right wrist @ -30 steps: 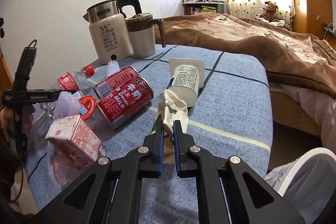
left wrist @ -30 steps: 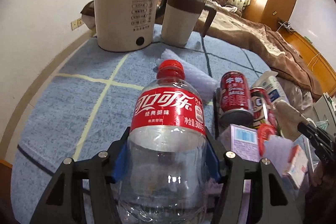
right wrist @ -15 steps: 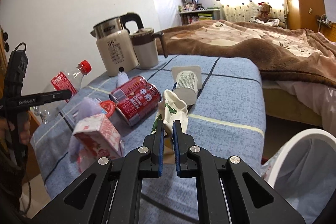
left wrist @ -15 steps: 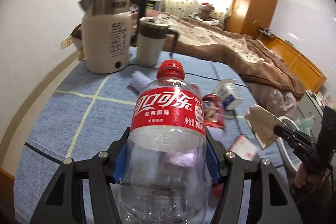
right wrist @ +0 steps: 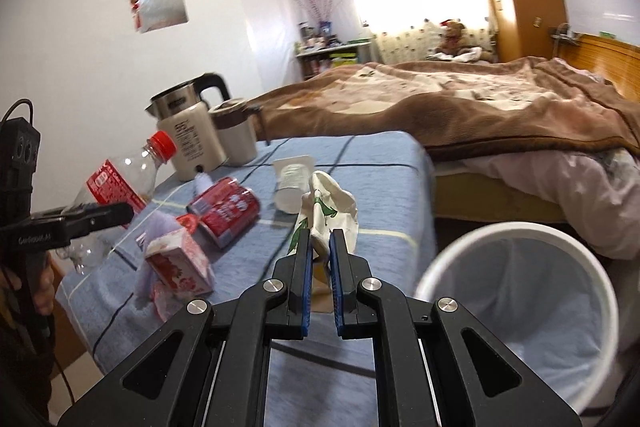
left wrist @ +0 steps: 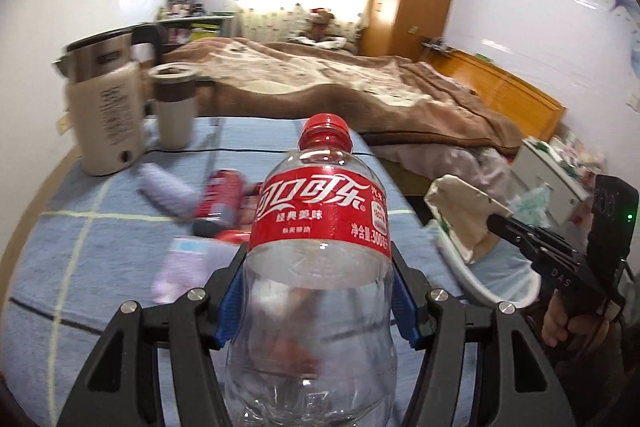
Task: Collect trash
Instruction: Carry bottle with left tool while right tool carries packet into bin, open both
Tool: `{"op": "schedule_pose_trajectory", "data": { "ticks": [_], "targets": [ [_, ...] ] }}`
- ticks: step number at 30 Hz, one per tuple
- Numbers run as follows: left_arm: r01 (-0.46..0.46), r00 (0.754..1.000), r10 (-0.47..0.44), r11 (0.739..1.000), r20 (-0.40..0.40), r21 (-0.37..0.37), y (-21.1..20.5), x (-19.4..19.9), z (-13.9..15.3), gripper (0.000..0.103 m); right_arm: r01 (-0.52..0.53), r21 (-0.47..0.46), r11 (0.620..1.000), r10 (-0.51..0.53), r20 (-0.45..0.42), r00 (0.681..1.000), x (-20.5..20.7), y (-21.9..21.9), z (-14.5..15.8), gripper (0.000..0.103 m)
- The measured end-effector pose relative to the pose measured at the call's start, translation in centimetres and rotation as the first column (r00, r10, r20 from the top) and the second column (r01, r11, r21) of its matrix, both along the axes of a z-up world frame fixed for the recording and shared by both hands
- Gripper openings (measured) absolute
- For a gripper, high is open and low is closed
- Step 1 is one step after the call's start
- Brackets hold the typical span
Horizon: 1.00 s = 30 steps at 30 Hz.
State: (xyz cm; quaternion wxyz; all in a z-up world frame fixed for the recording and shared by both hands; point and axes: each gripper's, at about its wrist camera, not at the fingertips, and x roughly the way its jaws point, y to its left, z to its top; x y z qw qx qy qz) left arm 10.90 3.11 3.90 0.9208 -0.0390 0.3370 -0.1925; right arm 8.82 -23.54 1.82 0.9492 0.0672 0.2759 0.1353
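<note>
While each tool (left wrist: 318,291) (right wrist: 320,247) grips one item, bottle (left wrist: 320,267) and wrapper (right wrist: 326,215), two cans (right wrist: 224,209) lie tabled.

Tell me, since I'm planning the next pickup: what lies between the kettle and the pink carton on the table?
In the right wrist view, a red drink can lies on its side between the kettle and the pink carton, with a small lilac wrapper near the kettle.

The left hand-held gripper (left wrist: 318,291) clamps a clear empty bottle (left wrist: 316,287) with a red cap and red label, upright between its blue pads. Behind it on the blue-clothed bench (left wrist: 80,227) lie blurred red cans (left wrist: 220,193), near a kettle (left wrist: 102,115) and mug (left wrist: 175,107). At right, the right hand-held gripper (left wrist: 496,223) pinches a crumpled wrapper (left wrist: 460,211) above a white bin's rim (left wrist: 476,279).
</note>
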Motion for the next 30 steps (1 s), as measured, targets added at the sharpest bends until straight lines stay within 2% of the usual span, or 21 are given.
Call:
{"op": "schedule_pose_trajectory", "data": {
  "ticks": [7,14,18,25,28,30],
  "targets": [
    [0.144,0.989,-0.144,0.989,-0.009,-0.031,-6.9,0.2,-0.2,0.064,0.154,-0.012,0.988,-0.154,-0.01,0.988,-2.2,-5.3,0.1,0.009],
    [0.266,0.962,-0.268,0.963,-0.05,-0.053,-13.5,0.5,-0.8,0.064,0.274,-0.05,0.96,-0.276,-0.032,0.961,-3.6,-9.4,-0.8,0.009],
    [0.338,0.937,-0.34,0.94,-0.079,-0.044,-17.3,0.3,-1.5,0.064,0.31,-0.075,0.948,-0.315,-0.069,0.947,-3.8,-11.2,-2.0,0.009],
    [0.392,0.907,-0.394,0.919,-0.15,-0.044,-22.2,0.6,-3.6,0.064,0.342,-0.127,0.931,-0.357,-0.127,0.925,-3.8,-13.3,-4.1,0.009],
    [0.396,0.906,-0.393,0.918,-0.159,-0.013,-23.6,0.6,-4.1,0.064,0.359,-0.171,0.918,-0.382,-0.126,0.916,-3.8,-13.8,-4.6,0.009],
    [0.399,0.9,-0.397,0.916,-0.179,-0.026,-24.4,0.9,-4.5,0.064,0.369,-0.184,0.911,-0.394,-0.13,0.91,-3.7,-14.2,-4.9,0.009]
  ]
}}
